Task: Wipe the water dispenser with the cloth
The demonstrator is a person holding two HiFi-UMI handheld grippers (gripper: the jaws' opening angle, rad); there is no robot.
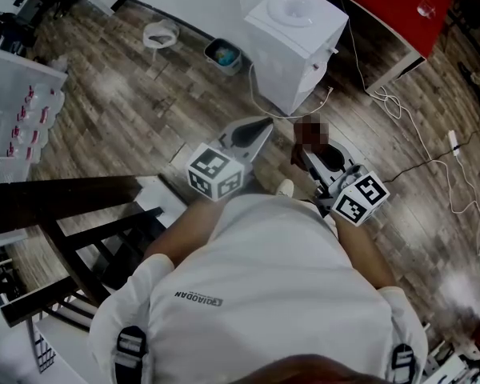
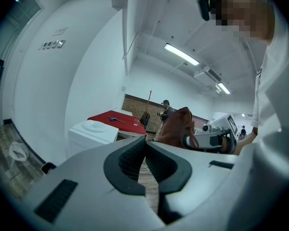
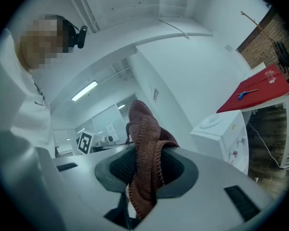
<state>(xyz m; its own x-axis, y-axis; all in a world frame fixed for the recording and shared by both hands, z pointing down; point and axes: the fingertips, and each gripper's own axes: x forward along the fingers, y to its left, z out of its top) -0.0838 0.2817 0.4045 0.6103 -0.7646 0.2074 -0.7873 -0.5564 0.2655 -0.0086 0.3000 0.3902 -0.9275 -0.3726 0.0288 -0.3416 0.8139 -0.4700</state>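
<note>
The white water dispenser [image 1: 296, 42] stands on the wood floor ahead of me, against the white wall; it also shows in the left gripper view [image 2: 94, 131] and the right gripper view [image 3: 221, 131]. My right gripper [image 3: 147, 170] is shut on a brown knitted cloth [image 3: 144, 143], which sticks up above the jaws and hangs below them. In the head view the right gripper [image 1: 306, 152] is held in the air short of the dispenser. My left gripper [image 2: 145, 142] is shut and holds nothing. It [image 1: 264, 125] points at the dispenser's base. The cloth [image 2: 176, 126] appears to its right.
A red table [image 1: 384, 6] stands right of the dispenser, with cables [image 1: 432, 166] trailing over the floor. A small bin [image 1: 222, 54] and a white bowl [image 1: 160, 34] sit left of it. A dark wooden chair [image 1: 80, 222] is at my left, white shelving [image 1: 16, 110] beyond.
</note>
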